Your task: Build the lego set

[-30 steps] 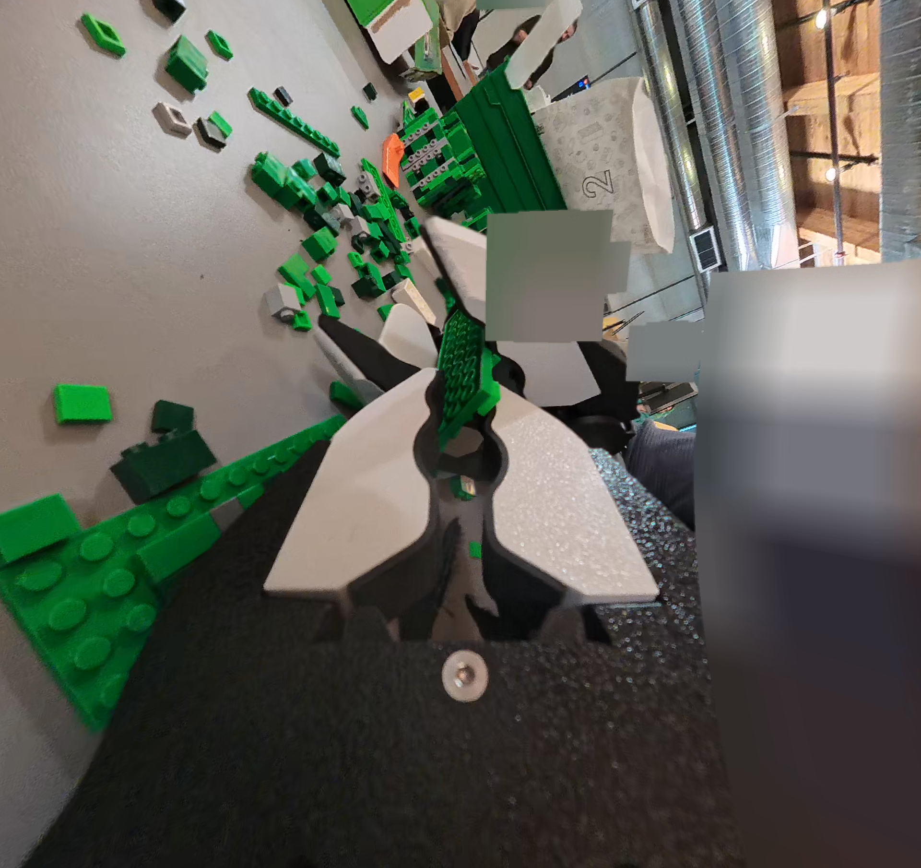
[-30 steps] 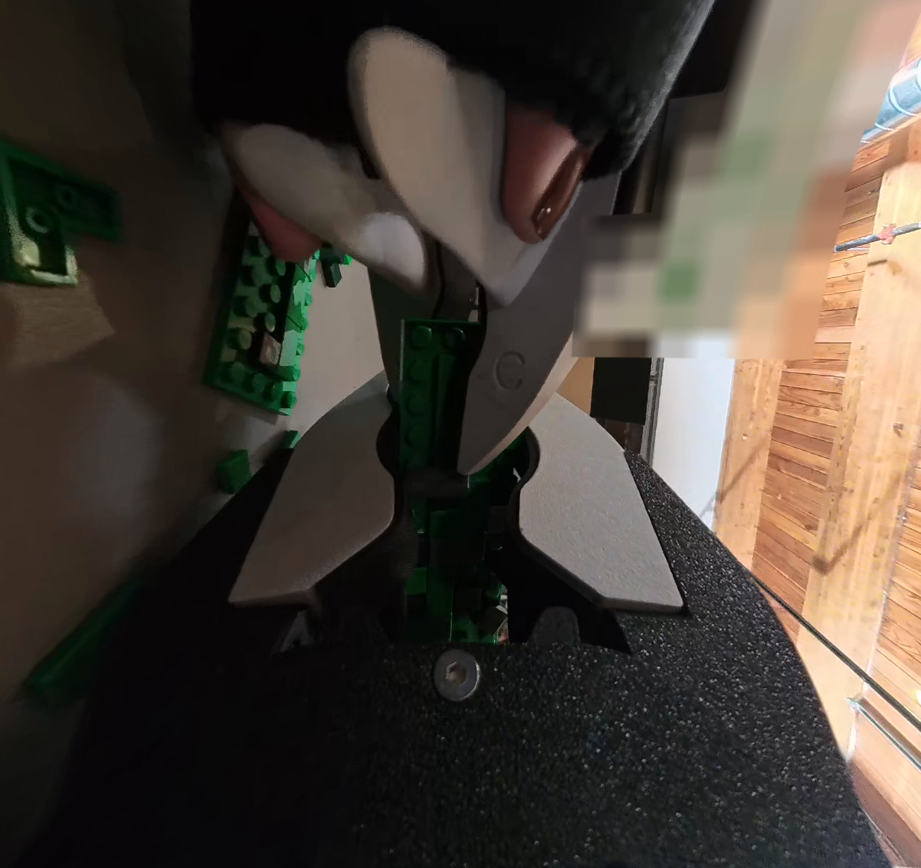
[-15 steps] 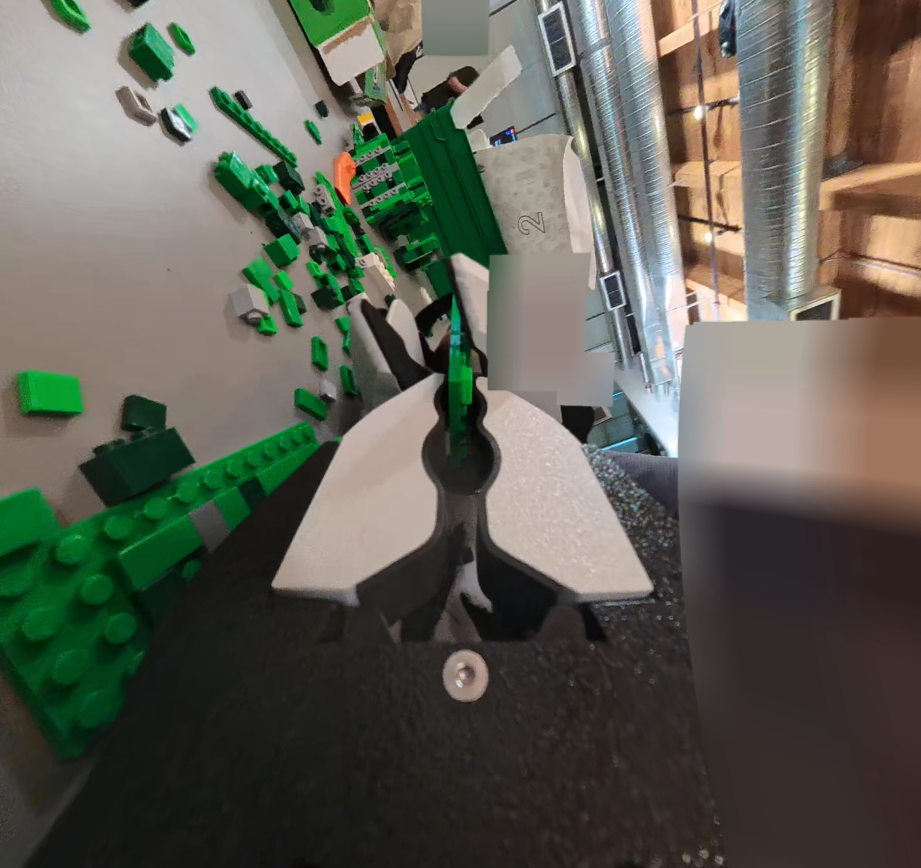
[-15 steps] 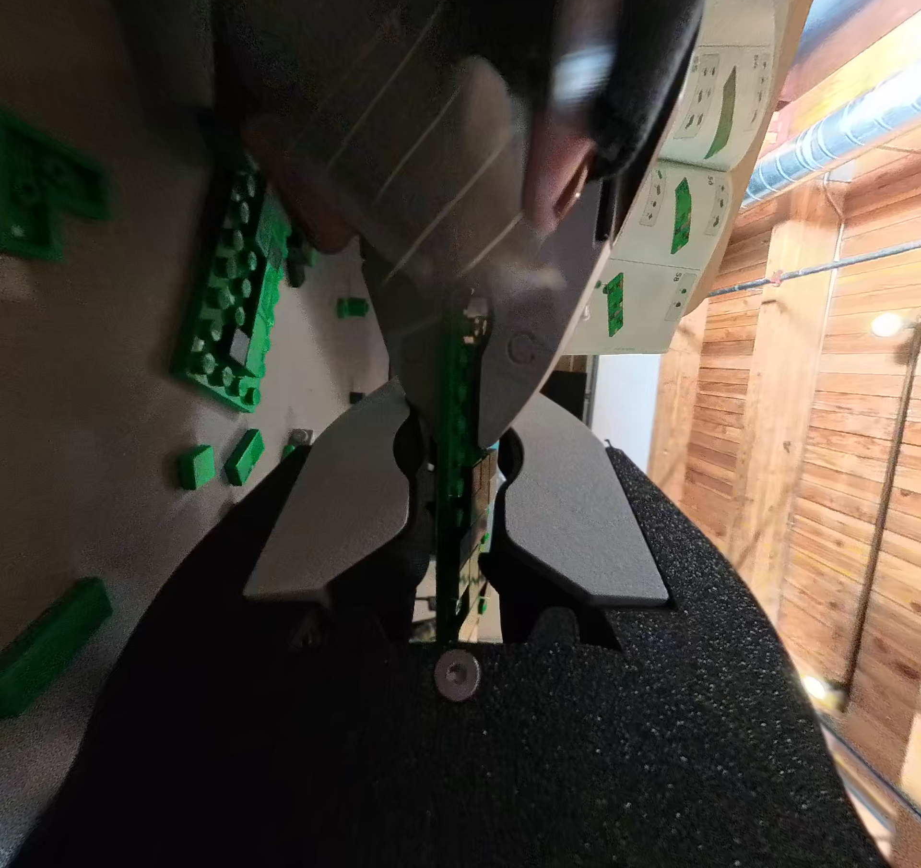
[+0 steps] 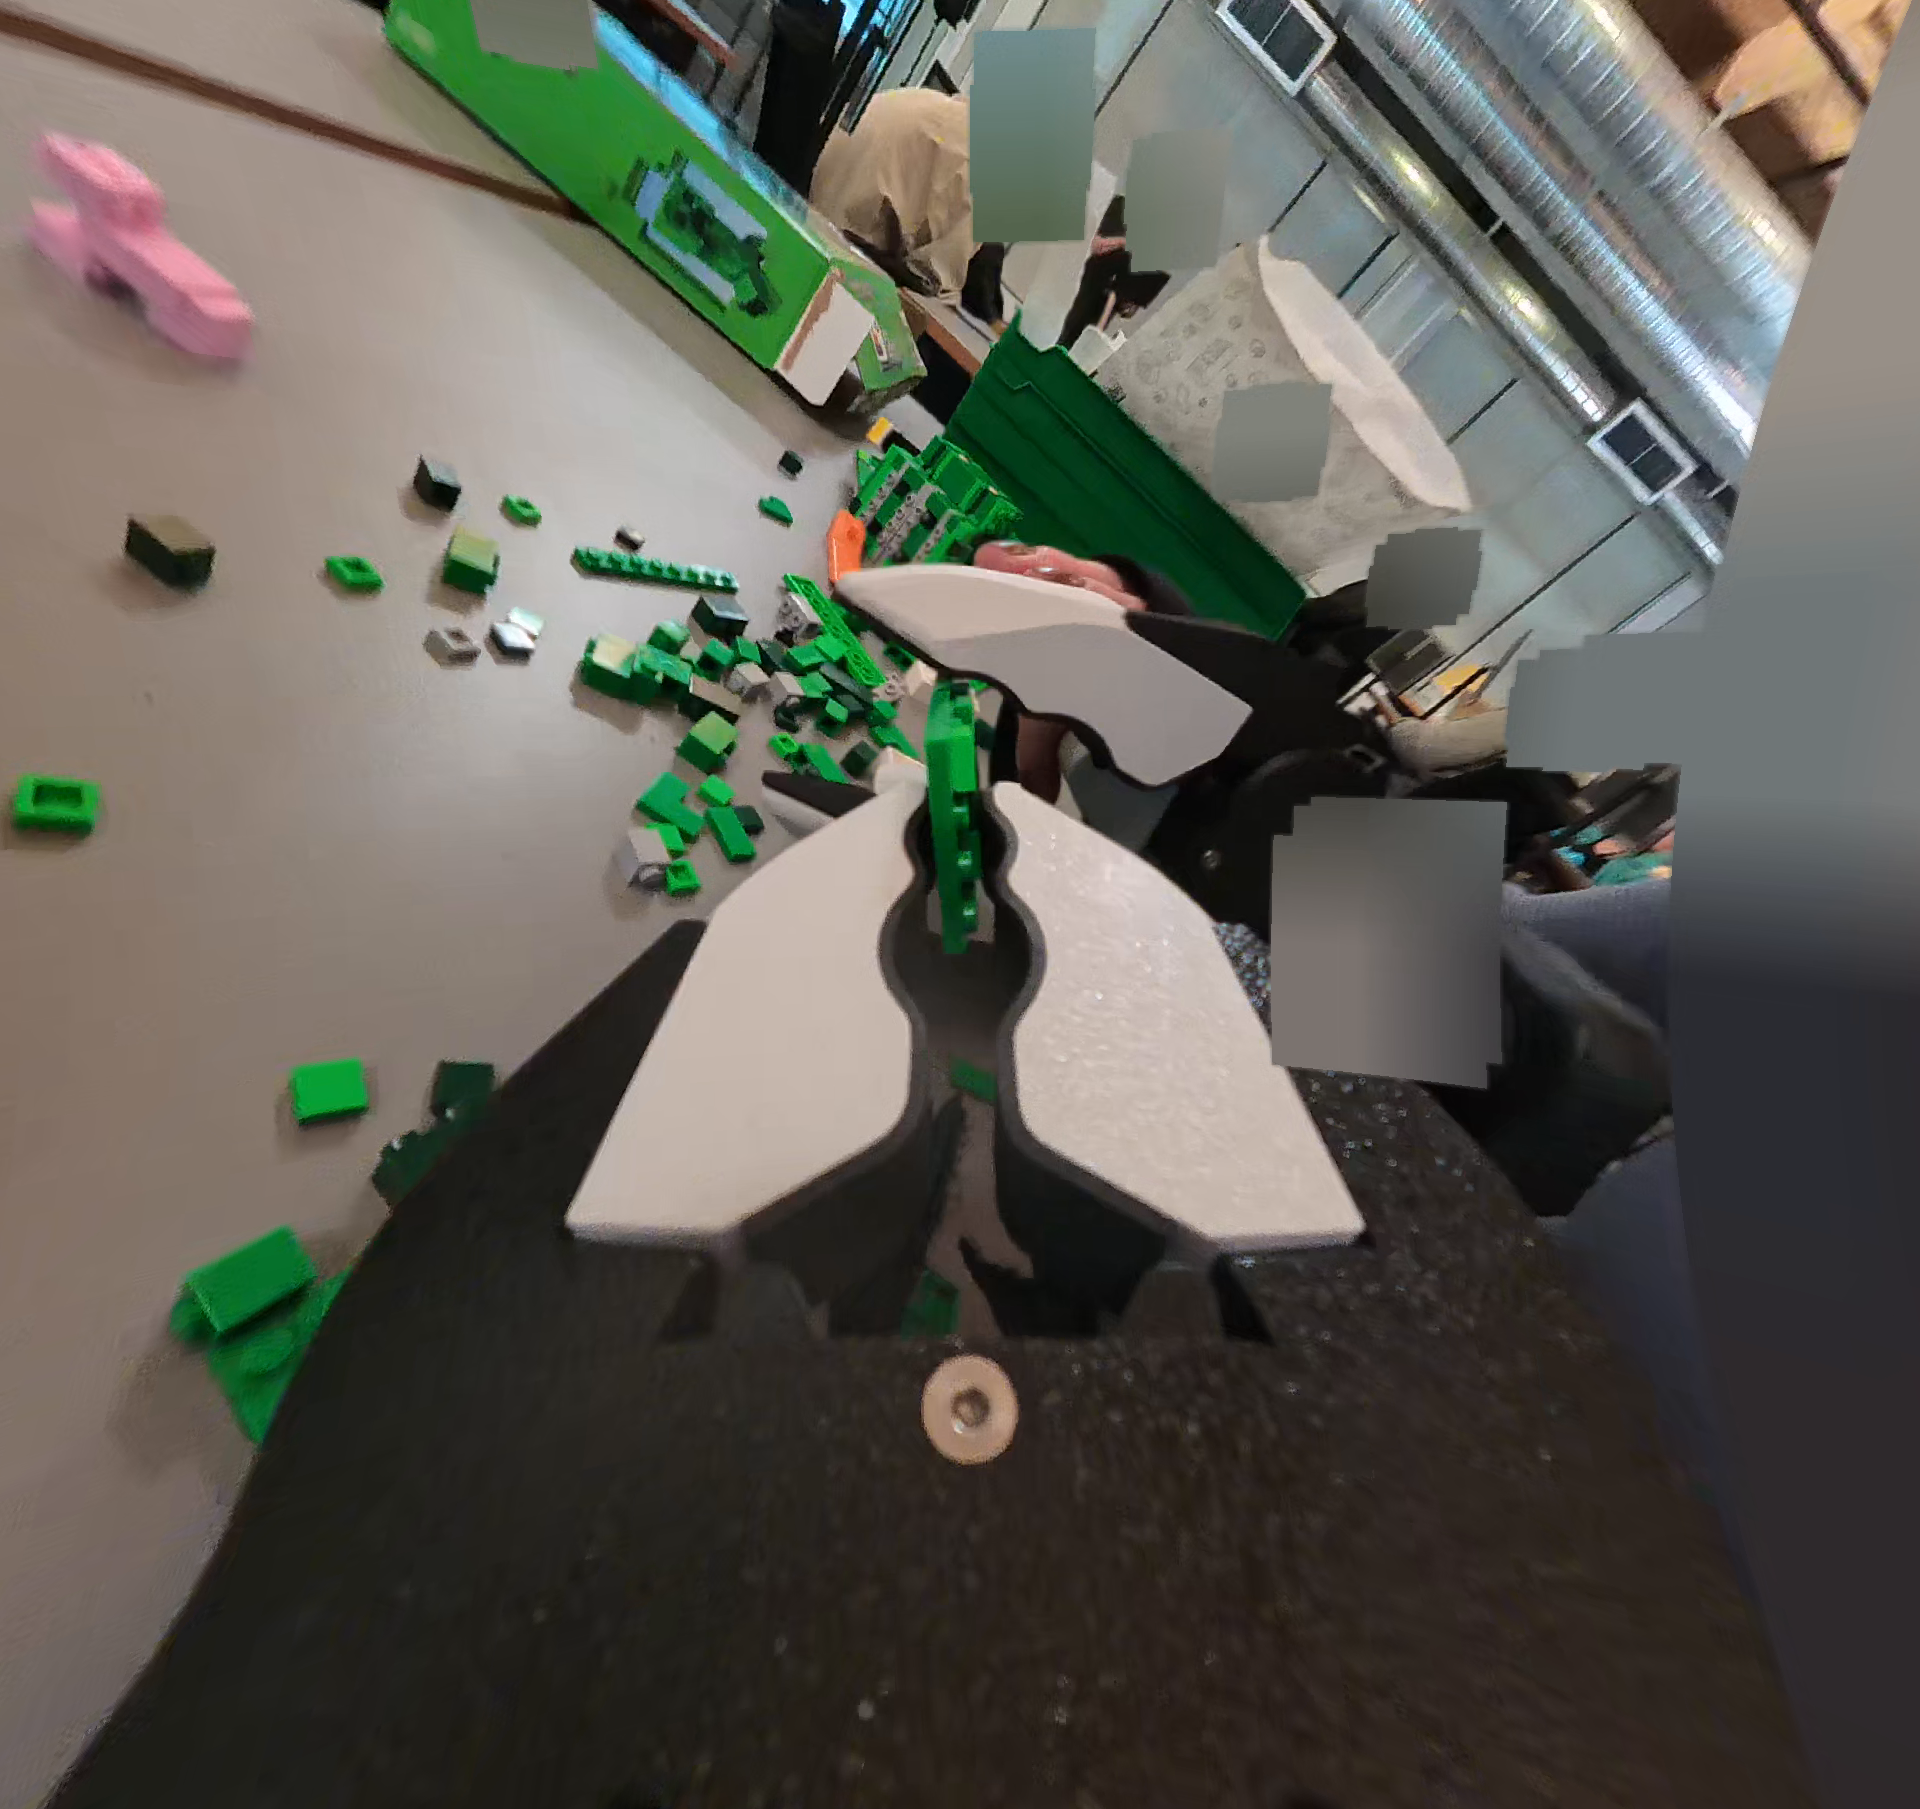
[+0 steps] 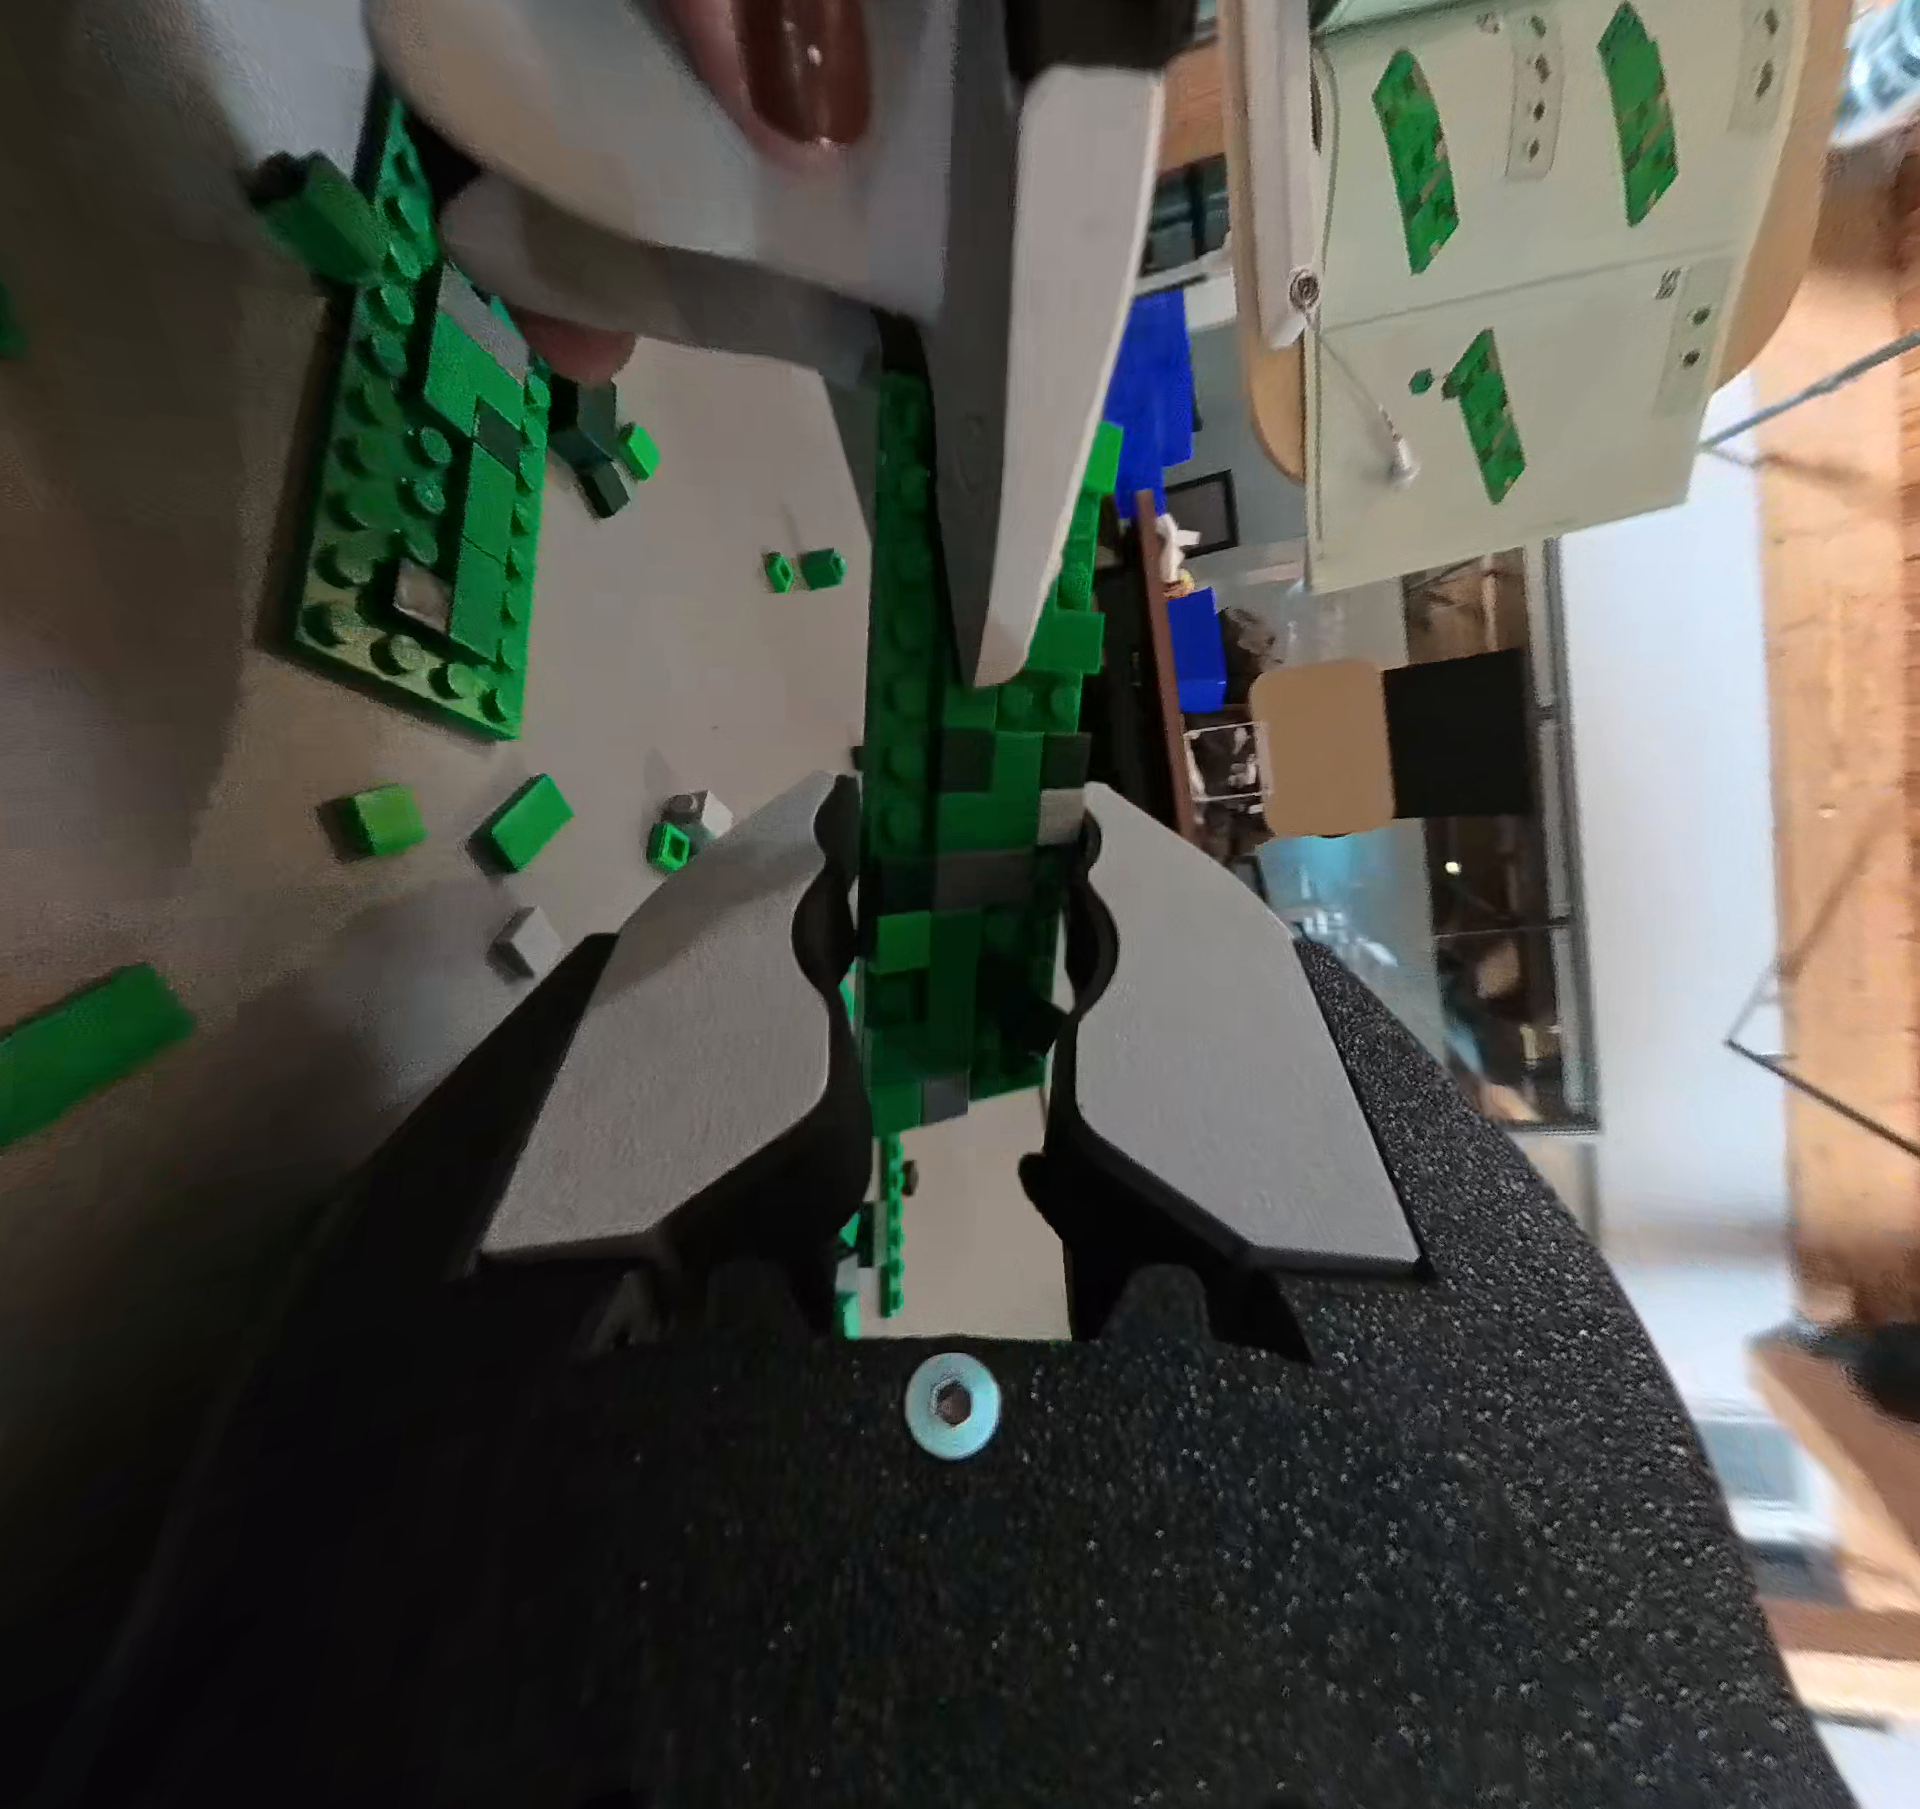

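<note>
A flat green plate assembly (image 6: 966, 876) with light, dark green and grey tiles is held in the air between both grippers. My right gripper (image 6: 966, 824) has its jaws against the assembly's two long edges, near its lower part. My left gripper (image 5: 951, 809) is shut on the same assembly (image 5: 951, 824), seen edge-on there. The left gripper's fingers (image 6: 997, 533) pinch the assembly's upper part in the right wrist view. The right gripper's fingers (image 5: 1049, 658) show just beyond in the left wrist view. A second green baseplate (image 6: 416, 512) with tiles lies on the table.
A pile of loose green and grey bricks (image 5: 748, 679) spreads over the grey table (image 5: 260, 824). A green set box (image 5: 644, 180), a green bin (image 5: 1101, 502), a paper bag (image 5: 1320, 388) and a pink piece (image 5: 125, 253) stand farther off. An instruction booklet (image 6: 1507, 253) hangs nearby. The tips of one gripper are about 4 cm away from the tips of the other.
Both views have swung round. The assembly, edge-on between the right jaws before, now faces the right camera, and the right jaws stand wider across it. The left gripper stays clamped on it.
</note>
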`<state>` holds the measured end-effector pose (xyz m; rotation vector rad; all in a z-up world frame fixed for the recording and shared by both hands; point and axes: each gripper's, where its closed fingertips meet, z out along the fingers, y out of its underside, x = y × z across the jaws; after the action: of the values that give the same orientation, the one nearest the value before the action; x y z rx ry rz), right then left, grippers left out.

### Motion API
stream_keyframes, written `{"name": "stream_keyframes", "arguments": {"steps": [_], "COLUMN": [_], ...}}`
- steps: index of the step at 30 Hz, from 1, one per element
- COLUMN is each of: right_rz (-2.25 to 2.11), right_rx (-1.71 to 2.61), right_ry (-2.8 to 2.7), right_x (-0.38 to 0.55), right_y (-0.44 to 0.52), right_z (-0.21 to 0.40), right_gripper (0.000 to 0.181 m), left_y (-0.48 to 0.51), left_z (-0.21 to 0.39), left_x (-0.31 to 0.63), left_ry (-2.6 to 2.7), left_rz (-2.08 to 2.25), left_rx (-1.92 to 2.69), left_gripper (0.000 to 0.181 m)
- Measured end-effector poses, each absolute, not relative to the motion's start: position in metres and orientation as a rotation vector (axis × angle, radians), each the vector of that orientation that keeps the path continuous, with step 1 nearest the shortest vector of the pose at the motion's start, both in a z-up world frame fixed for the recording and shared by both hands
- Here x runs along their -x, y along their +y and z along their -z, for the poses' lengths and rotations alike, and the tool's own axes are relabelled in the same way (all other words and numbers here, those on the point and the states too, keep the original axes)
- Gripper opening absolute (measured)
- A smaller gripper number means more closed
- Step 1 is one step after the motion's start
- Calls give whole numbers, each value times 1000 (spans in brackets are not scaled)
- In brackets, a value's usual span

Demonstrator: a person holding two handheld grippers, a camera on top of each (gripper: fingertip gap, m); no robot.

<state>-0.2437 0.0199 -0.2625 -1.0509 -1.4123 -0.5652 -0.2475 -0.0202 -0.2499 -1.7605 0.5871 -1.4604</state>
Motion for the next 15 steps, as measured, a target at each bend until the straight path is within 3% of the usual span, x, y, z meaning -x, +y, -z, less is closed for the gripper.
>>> {"name": "stream_keyframes", "arguments": {"steps": [11,15], "right_rz": [268,-56], "right_rx": [1258,1413], "right_ry": [-1277,-1292], "right_x": [224,227], "right_y": [21,10], "right_z": [260,266], "right_gripper": [35,35], "left_y": [-13,-15], "left_z": [229,225], "left_x": [260,261], "left_ry": [556,578], "left_rz": [1381,1413], "left_rx": [1572,1538], "left_gripper": [6,9]}}
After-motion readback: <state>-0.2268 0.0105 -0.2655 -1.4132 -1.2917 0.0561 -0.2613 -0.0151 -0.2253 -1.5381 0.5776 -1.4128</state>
